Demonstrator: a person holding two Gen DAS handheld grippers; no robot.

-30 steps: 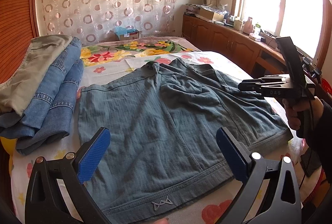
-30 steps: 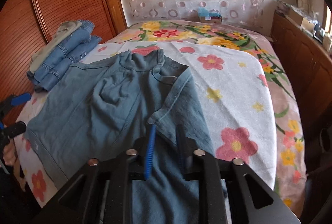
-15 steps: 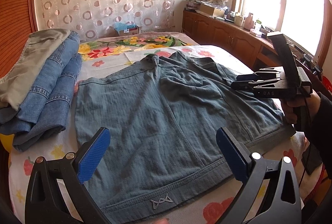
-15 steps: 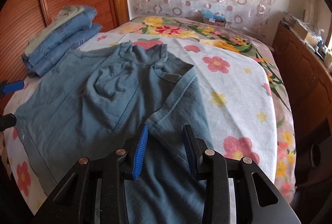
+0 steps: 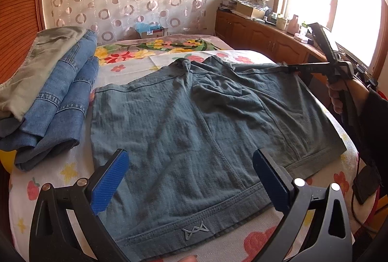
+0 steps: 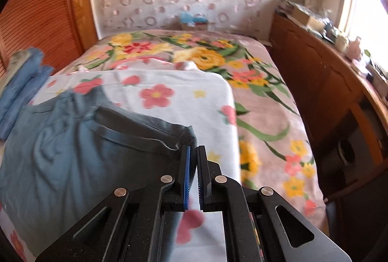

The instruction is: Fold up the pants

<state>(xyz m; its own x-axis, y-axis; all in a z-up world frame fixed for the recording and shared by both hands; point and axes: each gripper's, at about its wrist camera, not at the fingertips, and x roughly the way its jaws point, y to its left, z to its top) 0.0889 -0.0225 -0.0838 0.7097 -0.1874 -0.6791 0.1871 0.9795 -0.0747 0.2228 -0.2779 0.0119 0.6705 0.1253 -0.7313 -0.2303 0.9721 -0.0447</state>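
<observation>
A: Item one, what changed?

B: My right gripper (image 6: pixel 193 172), parted half a second ago, is now clenched on the hem corner of the grey-blue denim shorts (image 5: pixel 194 131), pulling that far leg taut toward three o'clock. I judge smoothing nearly done, first fold next.

A: Left gripper?

B: My left gripper (image 5: pixel 191 179) hangs released above the waistband at six o'clock.

A: Count?

B: Shorts, one, flat mid-bed on the flowered sheet (image 6: pixel 184 92). Stack of folded jeans and khaki trousers (image 5: pixel 48 90), one, at nine o'clock. Grippers, two.
</observation>
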